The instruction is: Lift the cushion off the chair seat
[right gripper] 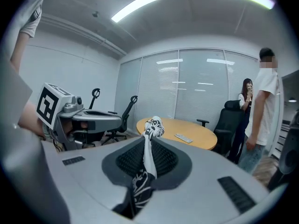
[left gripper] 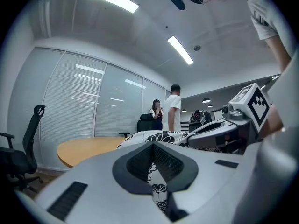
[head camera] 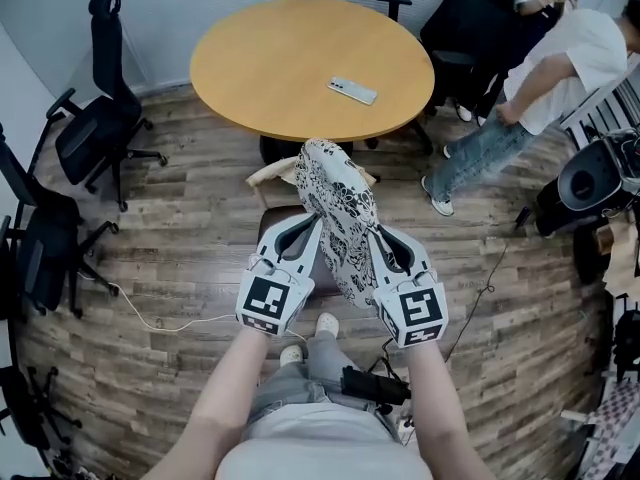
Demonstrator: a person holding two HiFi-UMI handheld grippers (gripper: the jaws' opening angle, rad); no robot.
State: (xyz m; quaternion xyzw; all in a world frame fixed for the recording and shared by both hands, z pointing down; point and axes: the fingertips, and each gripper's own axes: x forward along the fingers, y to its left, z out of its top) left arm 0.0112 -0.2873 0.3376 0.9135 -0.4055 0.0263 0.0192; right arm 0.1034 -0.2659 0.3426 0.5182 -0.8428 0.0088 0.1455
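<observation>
Head view shows the black-and-white patterned cushion (head camera: 338, 223) held up in the middle of the frame, over the dark chair seat (head camera: 266, 226), with its upper end bunched towards the round wooden table (head camera: 300, 63) and its lower end hanging between the two marker cubes. It is flanked by the left gripper (head camera: 303, 236) on its left edge and the right gripper (head camera: 385, 248) on its right edge, both borne on bare forearms rising from the bottom of the frame. In the left gripper view the jaws are seen clenched on a fold of the patterned fabric (left gripper: 158, 190), and the bulk of the cushion is spread just beyond the tips, in front of the table's edge. In the right gripper view the jaws are likewise pressed together on a thin pinch of the cushion (right gripper: 148, 160), which stands up past the tips as a narrow ridge. A small flat device (head camera: 352, 89) is seen lying on the table top. Black office chairs (head camera: 95, 128) are placed along the left side of the head view, and two people (head camera: 540, 78) are visible at the upper right.
</observation>
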